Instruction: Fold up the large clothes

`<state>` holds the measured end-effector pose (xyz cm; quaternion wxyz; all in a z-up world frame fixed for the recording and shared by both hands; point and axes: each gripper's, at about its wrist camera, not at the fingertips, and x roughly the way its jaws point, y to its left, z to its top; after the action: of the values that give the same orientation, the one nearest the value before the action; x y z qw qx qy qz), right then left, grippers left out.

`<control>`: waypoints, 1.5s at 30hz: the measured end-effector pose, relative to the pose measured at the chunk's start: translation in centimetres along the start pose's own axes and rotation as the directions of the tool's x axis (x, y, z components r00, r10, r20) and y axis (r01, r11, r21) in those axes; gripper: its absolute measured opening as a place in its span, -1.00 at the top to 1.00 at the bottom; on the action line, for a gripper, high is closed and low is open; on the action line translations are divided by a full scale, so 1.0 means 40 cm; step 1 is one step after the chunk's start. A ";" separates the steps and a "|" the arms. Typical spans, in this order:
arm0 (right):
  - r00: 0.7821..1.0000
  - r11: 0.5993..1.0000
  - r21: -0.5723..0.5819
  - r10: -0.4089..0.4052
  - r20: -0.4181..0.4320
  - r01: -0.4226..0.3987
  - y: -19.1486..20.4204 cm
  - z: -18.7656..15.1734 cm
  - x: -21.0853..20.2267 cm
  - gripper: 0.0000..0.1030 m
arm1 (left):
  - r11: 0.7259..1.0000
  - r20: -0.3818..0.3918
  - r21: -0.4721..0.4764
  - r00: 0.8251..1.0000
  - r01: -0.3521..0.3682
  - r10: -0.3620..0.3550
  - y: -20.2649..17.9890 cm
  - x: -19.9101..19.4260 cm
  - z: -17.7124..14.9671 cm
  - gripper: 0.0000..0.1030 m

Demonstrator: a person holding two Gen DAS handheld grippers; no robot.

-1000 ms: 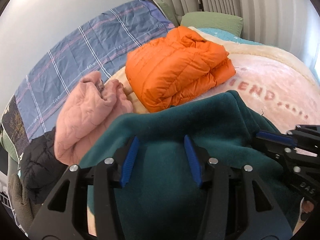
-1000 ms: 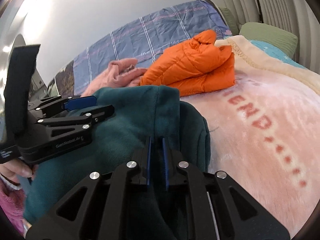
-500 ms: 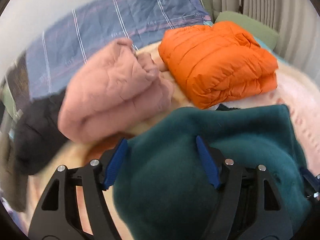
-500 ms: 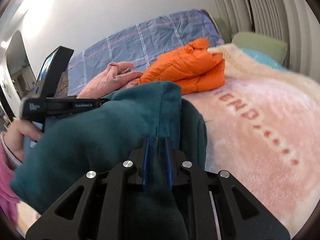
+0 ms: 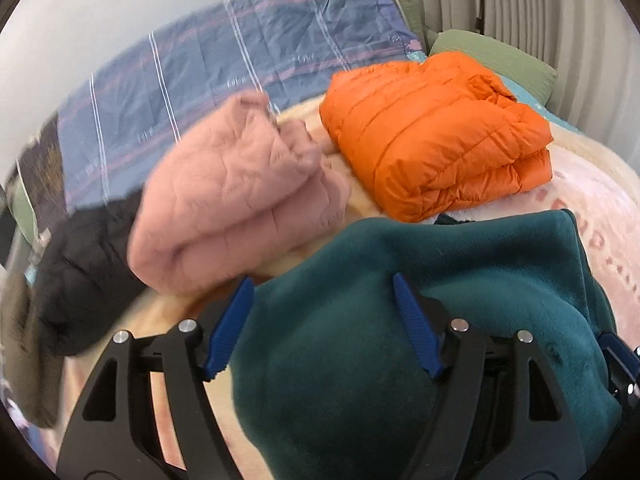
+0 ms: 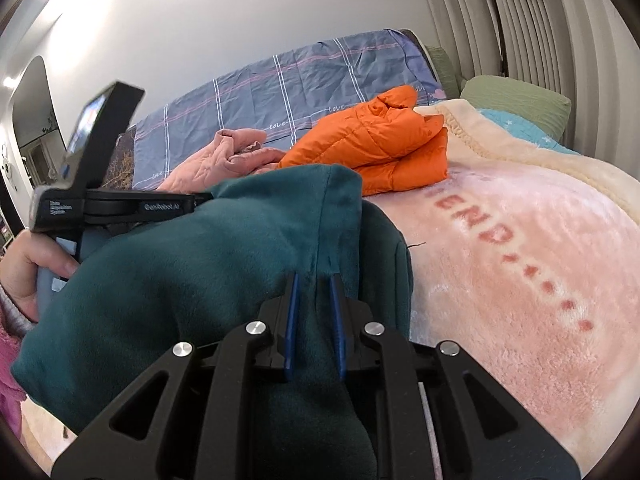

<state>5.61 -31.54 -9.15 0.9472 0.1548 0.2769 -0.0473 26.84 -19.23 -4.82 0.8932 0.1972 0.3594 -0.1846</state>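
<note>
Both grippers, teal fleece (image 6: 208,264) shifted forward

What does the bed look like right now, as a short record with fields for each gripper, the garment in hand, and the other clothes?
left gripper: open, teal fleece bulging between its fingers
right gripper: shut on teal fleece
teal fleece: bunched, partly folded, on pink blanket
orange puffer jacket: folded, beyond the fleece
pink quilted garment: folded, left of orange jacket
black garment: left of the pink one
</note>
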 end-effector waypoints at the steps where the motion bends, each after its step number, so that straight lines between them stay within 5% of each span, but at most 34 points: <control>1: 1.000 1.000 0.005 0.004 -0.003 -0.004 -0.004 0.000 -0.001 0.71 | 0.999 0.022 0.028 1.000 -0.021 0.020 -0.013 -0.021 0.007 -0.39; 3: 1.000 1.000 0.009 0.011 -0.006 -0.011 -0.008 0.000 -0.002 0.70 | 0.998 0.032 0.062 0.999 -0.023 0.021 -0.038 -0.059 0.025 -0.35; 7: 1.000 0.999 0.026 0.028 -0.013 -0.028 -0.014 0.002 -0.003 0.70 | 0.985 0.061 0.075 0.985 0.159 -0.163 -0.092 -0.124 0.047 -0.50; 9: 0.999 0.999 0.023 0.043 -0.018 -0.042 -0.019 0.004 -0.008 0.67 | 0.978 -0.007 0.194 0.997 0.077 -0.078 -0.158 -0.080 0.026 -0.54; 10: 0.998 0.998 0.031 0.056 -0.030 -0.055 -0.027 0.007 -0.012 0.48 | 0.965 -0.034 0.263 0.999 0.015 -0.007 -0.191 -0.041 0.003 -0.54; 13: 0.992 0.979 0.168 0.120 -0.034 -0.113 -0.111 0.005 -0.067 -0.15 | 0.963 -0.012 0.270 1.000 -0.017 0.021 -0.196 -0.051 -0.003 -0.55; 14: 0.987 0.966 0.213 0.155 -0.038 -0.144 -0.139 0.000 -0.081 -0.17 | 0.960 0.000 0.279 0.999 -0.032 0.033 -0.199 -0.055 -0.009 -0.55; 17: 0.961 0.906 0.358 0.267 -0.072 -0.225 -0.218 -0.036 -0.114 -0.23 | 0.957 0.020 0.285 0.999 -0.044 0.040 -0.199 -0.062 -0.017 -0.55; 24: 0.853 0.709 0.619 0.510 -0.116 -0.340 -0.278 -0.114 -0.066 -0.43 | 0.957 0.041 0.286 0.998 -0.051 0.041 -0.187 -0.069 -0.022 -0.55; 26: 0.831 0.679 0.642 0.544 -0.114 -0.356 -0.271 -0.118 -0.059 -0.46 | 0.959 0.045 0.278 0.998 -0.046 0.035 -0.180 -0.072 -0.025 -0.55; 31: 0.820 0.684 0.626 0.559 -0.119 -0.375 -0.255 -0.095 -0.074 -0.59 | 0.964 0.040 0.265 0.999 -0.030 0.020 -0.172 -0.072 -0.025 -0.55; 35: 0.816 0.732 0.552 0.558 -0.149 -0.399 -0.217 -0.079 -0.093 -0.69 | 0.964 0.038 0.264 0.999 -0.028 0.019 -0.172 -0.069 -0.024 -0.55; 38: 0.849 0.775 0.541 0.492 -0.193 -0.327 -0.205 -0.086 -0.062 -0.73 | 0.965 0.039 0.262 0.999 -0.028 0.018 -0.172 -0.070 -0.024 -0.55; 45: 0.838 0.739 0.618 0.496 -0.227 -0.270 -0.221 -0.094 -0.031 -0.80 | 0.970 0.038 0.244 0.999 -0.010 0.001 -0.163 -0.066 -0.025 -0.55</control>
<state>1.08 -38.71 -13.85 0.7754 0.4872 0.3880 0.1039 21.41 -23.83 -5.01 0.8693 0.3029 0.3166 -0.2285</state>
